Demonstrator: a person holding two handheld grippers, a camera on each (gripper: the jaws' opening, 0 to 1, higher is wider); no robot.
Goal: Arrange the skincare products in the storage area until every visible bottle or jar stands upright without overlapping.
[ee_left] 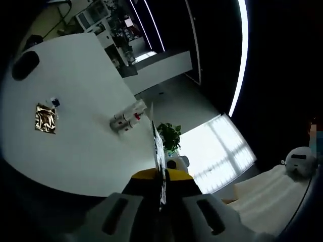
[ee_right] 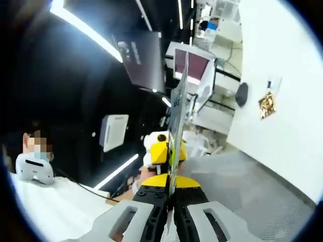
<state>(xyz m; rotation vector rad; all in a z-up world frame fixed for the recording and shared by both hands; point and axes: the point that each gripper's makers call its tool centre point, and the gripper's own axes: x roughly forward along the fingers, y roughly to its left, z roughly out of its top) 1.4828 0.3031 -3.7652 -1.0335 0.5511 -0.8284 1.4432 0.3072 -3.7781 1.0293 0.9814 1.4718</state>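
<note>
Bottles (ee_left: 127, 120) lying on white table (ee_left: 75, 151); judged light, rigid, slippery; best gripped mid-body. Left gripper (ee_left: 160, 174), right gripper (ee_right: 176, 151): jaws pressed together, nothing held.

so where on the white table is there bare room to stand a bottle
The white table is bare between the gold foil packet and the lying bottles, and below both toward the near edge. The tightest spot is beside the bottles at the table's edge.
</note>
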